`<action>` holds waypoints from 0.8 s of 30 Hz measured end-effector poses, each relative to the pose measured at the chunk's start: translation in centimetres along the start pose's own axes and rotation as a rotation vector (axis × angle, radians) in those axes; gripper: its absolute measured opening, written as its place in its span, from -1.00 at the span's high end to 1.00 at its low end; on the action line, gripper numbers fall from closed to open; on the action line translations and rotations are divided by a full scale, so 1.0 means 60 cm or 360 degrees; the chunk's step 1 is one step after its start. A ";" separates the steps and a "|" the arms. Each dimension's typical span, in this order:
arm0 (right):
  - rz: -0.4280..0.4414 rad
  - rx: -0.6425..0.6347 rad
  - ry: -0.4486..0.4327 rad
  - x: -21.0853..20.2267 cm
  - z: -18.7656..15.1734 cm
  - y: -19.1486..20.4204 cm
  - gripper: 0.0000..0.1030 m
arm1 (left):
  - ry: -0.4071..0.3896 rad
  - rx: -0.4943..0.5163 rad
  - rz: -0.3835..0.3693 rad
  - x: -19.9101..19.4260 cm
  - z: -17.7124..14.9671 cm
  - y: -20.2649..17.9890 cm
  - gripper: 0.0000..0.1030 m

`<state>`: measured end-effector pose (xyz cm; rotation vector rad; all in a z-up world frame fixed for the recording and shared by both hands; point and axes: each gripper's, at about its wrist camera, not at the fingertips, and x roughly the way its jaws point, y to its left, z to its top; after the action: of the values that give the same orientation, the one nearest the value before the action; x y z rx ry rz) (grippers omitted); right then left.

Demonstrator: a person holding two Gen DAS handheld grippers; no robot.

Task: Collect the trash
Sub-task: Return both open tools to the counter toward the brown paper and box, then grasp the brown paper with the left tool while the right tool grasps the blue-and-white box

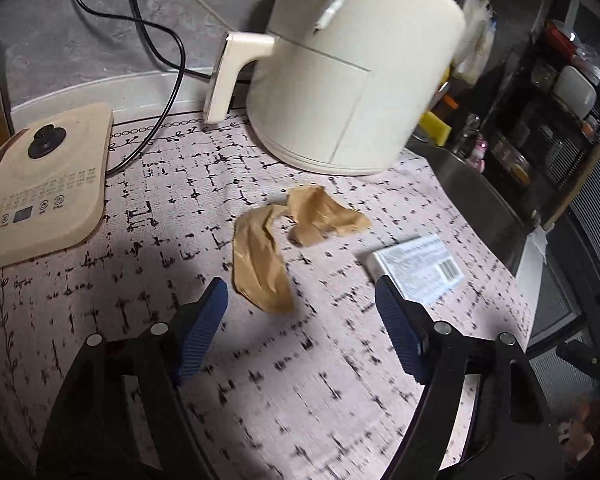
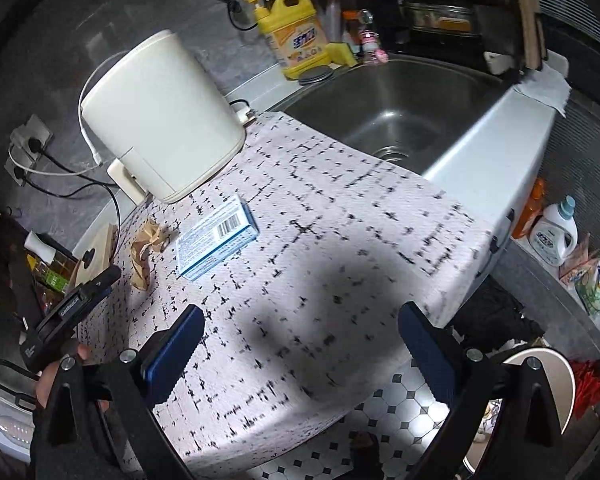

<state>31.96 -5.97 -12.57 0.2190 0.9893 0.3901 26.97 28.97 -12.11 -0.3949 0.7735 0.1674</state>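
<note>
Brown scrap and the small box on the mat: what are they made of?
Brown scrap: looks like thin paper or paper tape, matte tan; it is creased and crumpled and holds its folds. Small box: seems to be printed cardboard, slightly glossy, with sharp flat edges, fine print and a barcode; blue sides show in the right view. Mat: possibly woven or textured vinyl; too blurred to tell.

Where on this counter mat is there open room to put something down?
The mat is bare from the box across to the sink and toward the near edge. It's crowded around the crumpled brown paper, box and white appliance.
</note>
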 end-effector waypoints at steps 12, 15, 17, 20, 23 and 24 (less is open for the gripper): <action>0.0055 -0.0125 0.0163 0.094 0.034 0.091 -0.84 | 0.0090 -0.0046 0.0075 0.082 0.017 0.032 0.27; 0.0108 -0.0142 0.0209 0.118 0.038 0.119 -0.83 | 0.0098 -0.0059 0.0056 0.078 0.019 0.041 0.87; 0.0138 -0.0153 0.0241 0.139 0.043 0.137 -0.83 | 0.0091 -0.0077 0.0061 0.067 0.017 0.047 0.87; 0.0180 -0.0133 0.0294 0.173 0.048 0.156 -0.84 | 0.0066 -0.0110 0.0066 0.045 0.014 0.059 0.87; 0.0219 -0.0118 0.0340 0.204 0.053 0.177 -0.85 | 0.0029 -0.0161 0.0078 0.021 0.014 0.080 0.88; 0.0228 -0.0123 0.0348 0.213 0.055 0.185 -0.85 | 0.0012 -0.0176 0.0091 0.011 0.013 0.087 0.87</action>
<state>38.55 9.39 -16.66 0.1804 1.1745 0.5913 26.47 34.07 -13.56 -0.4784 0.7853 0.2632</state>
